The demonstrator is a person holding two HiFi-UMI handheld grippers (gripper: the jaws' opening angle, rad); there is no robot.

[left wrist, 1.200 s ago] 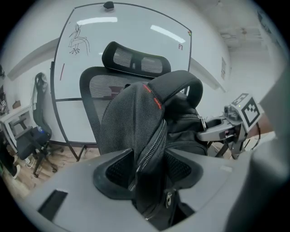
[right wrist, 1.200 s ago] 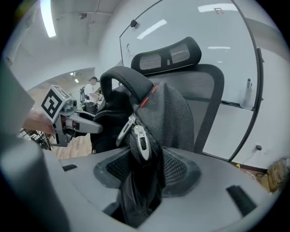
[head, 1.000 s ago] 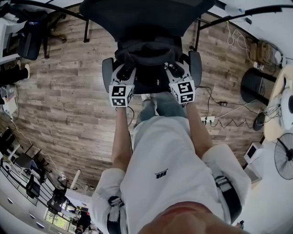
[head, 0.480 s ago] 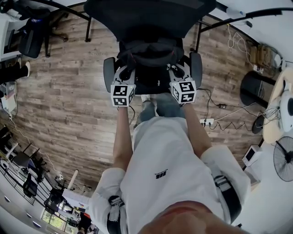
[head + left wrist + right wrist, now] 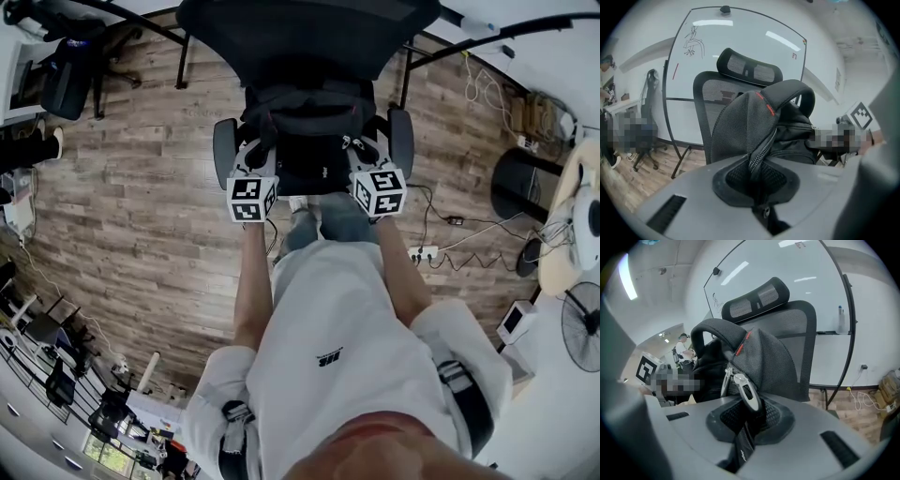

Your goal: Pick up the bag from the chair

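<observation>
Clamped shut on bag: left hand-held gripper and right hand-held gripper, biting zippered mesh either side. Resting on chair seat, against backrest. Best lifted straight up, evenly, no slackening.

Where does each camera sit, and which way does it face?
Head view: on the person's head, looking down at the bag on the chair; torso, arms, left gripper, right gripper show.
Left gripper view: on left gripper, facing the chair back; jaws shut on bag.
Right gripper view: same, on right gripper.
Shared: bag, chair.
</observation>
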